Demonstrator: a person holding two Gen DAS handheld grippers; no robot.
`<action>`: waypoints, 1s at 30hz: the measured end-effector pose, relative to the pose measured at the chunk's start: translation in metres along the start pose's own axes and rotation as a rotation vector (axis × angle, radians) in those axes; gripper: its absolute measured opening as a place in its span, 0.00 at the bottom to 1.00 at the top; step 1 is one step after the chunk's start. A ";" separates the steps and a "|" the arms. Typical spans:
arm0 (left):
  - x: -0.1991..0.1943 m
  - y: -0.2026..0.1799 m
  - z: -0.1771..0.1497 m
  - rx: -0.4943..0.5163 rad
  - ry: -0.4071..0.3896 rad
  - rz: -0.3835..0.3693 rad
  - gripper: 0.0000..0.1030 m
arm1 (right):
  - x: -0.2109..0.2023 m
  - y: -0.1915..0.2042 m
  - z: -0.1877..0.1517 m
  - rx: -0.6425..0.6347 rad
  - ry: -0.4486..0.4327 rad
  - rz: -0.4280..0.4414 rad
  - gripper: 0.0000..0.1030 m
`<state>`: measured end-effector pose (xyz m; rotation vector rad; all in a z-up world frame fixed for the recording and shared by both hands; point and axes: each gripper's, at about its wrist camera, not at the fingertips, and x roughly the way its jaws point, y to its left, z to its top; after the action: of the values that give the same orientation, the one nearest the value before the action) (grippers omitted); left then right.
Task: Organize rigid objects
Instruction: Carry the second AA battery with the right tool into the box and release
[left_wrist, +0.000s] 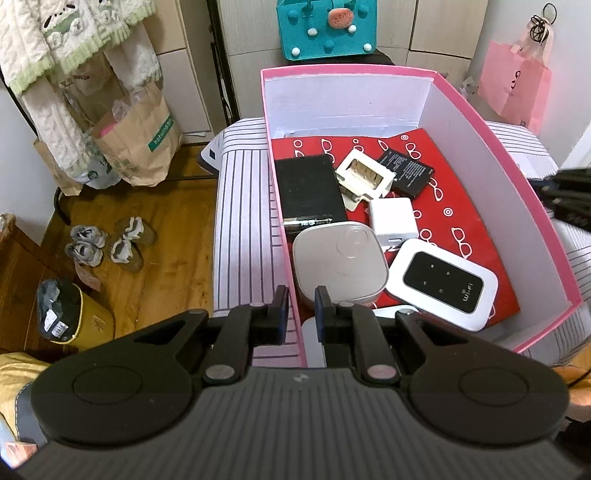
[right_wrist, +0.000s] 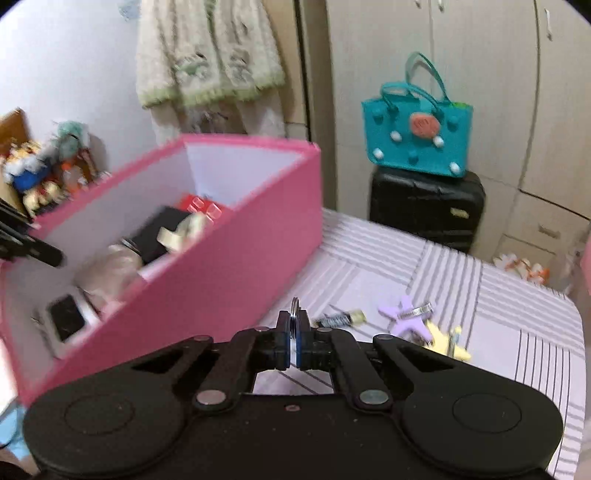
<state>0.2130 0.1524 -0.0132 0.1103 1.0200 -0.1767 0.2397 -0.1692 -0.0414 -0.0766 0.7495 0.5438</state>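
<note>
The right gripper (right_wrist: 294, 341) pinches a thin metal ring (right_wrist: 294, 308) in its jaws, just beside the pink box (right_wrist: 207, 280) on the bed (right_wrist: 424, 266). Held only by its edge, the ring may slip or twist out before clearing the wall. The left gripper (left_wrist: 301, 308) hovers with jaws spread over the box rim.

Pink box (right_wrist: 207, 258) contents motion-blurred, teal bag (left_wrist: 328, 29) top cropped, thin ring (right_wrist: 295, 314) mostly hidden between claw fingers

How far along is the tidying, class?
Done: the Wi-Fi router, charger and other gadgets lie inside the pink box. In hand: the right tongs pinch a metal ring. Left: a battery and star-shaped pieces remain on the bed.
</note>
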 end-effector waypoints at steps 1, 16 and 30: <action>0.000 0.000 0.001 0.003 0.003 0.000 0.13 | -0.006 0.001 0.005 0.003 -0.011 0.024 0.03; -0.002 0.002 0.007 0.041 0.055 -0.020 0.12 | -0.064 0.051 0.093 -0.126 -0.152 0.105 0.03; -0.005 0.003 0.000 0.024 0.018 -0.025 0.12 | 0.008 0.075 0.068 -0.112 0.092 0.257 0.03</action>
<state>0.2111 0.1554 -0.0085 0.1211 1.0374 -0.2116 0.2499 -0.0840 0.0125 -0.1109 0.8240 0.8317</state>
